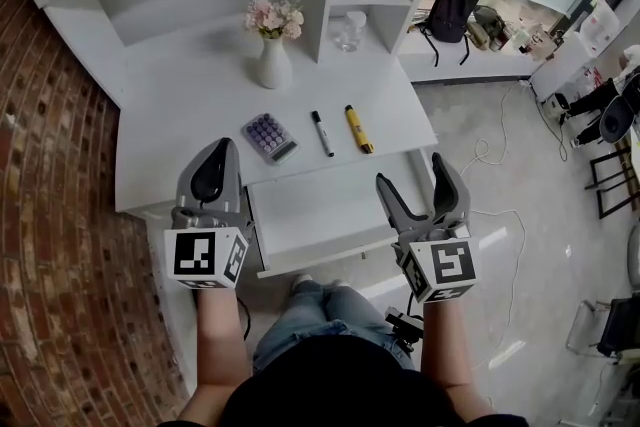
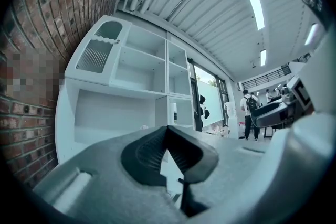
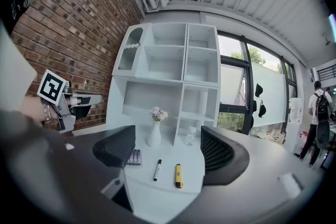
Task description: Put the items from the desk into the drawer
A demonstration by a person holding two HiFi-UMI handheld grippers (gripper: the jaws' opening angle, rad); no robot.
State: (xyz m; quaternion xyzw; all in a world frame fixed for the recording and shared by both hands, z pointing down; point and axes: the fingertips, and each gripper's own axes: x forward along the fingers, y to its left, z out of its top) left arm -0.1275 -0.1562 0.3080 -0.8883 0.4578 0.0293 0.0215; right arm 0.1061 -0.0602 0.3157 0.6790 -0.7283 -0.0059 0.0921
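Left gripper (image 1: pixel 222 150) closed, empty, its own jaws blocking most of its view; right gripper (image 1: pixel 412 171) open, empty. I see calculator (image 1: pixel 268 136), marker (image 1: pixel 321 132) and yellow pen (image 1: pixel 358 128) on the white desk (image 1: pixel 190 115) behind the open drawer (image 1: pixel 315 215); brick wall (image 1: pixel 50 165) left.

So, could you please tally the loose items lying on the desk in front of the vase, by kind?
calculator: 1
markers: 2, the black marker and the yellow marker
total: 3
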